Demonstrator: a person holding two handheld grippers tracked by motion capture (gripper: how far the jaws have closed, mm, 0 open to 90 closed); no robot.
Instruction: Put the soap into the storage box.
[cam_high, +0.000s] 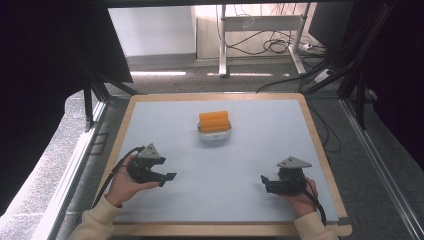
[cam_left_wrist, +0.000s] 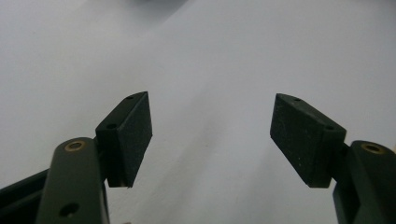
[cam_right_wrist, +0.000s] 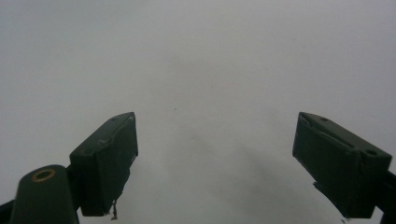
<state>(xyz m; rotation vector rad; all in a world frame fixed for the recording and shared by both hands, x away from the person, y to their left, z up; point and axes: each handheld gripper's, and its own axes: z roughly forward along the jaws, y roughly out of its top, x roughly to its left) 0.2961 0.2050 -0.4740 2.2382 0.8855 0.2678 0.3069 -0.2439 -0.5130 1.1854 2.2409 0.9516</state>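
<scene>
An orange ridged object (cam_high: 214, 121) sits in a small white holder (cam_high: 214, 134) at the middle of the pale blue table top (cam_high: 215, 170), toward the far side. My left gripper (cam_high: 167, 179) rests low at the near left, held by a hand, pointing right. Its jaws stand wide apart over bare table, with nothing between the pads (cam_left_wrist: 135, 135). My right gripper (cam_high: 264, 182) rests at the near right, pointing left. It is open too (cam_right_wrist: 215, 163), and only the blank surface lies between its pads (cam_right_wrist: 109, 161).
The table has a wooden rim (cam_high: 320, 145). Dark frame posts (cam_high: 90, 100) stand at both sides. Beyond the far edge are a desk leg (cam_high: 222, 40) and loose cables (cam_high: 275, 45) on the floor. Cream sleeves (cam_high: 95, 225) enter from the bottom.
</scene>
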